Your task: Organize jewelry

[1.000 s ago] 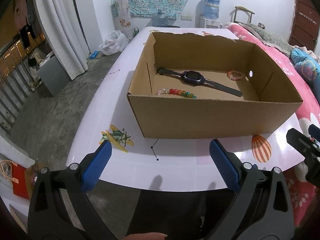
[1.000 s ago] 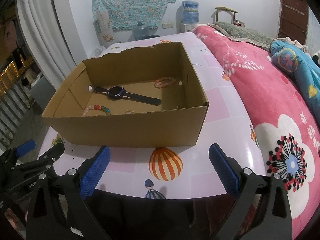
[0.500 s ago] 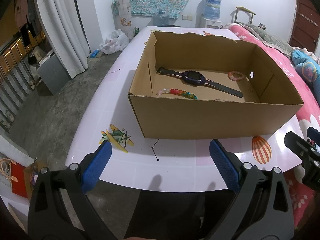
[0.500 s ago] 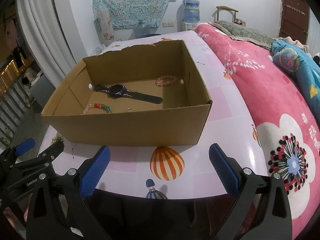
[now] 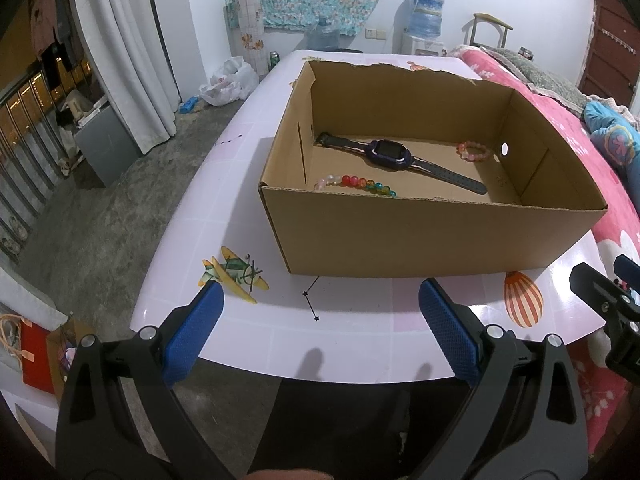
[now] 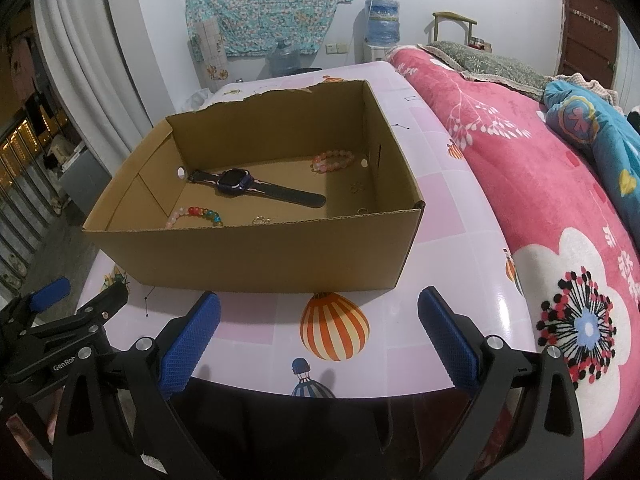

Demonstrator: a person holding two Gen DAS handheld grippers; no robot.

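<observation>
Left wrist view: left gripper (image 5: 320, 330) spread wide, empty, before the cardboard box (image 5: 432, 236); right gripper (image 6: 318, 330) likewise. Watch (image 5: 390, 155), rainbow bead bracelet (image 5: 356, 183), pink bracelet (image 5: 474, 152) inside; possibly small rings (image 6: 262, 220).

Left gripper (image 5: 320, 322): black plastic frame with triangular cut-outs showing in each arm, silver round screw heads sitting at the joints, and two fingers (image 5: 194, 338) wearing blue pads with a fine cross-hatched texture. Right gripper (image 6: 318, 326): showing identical build, black arms, silver screws, blue textured pads. White lettering beginning "GenRo" is appearing on the left unit's black side in the right wrist view.
</observation>
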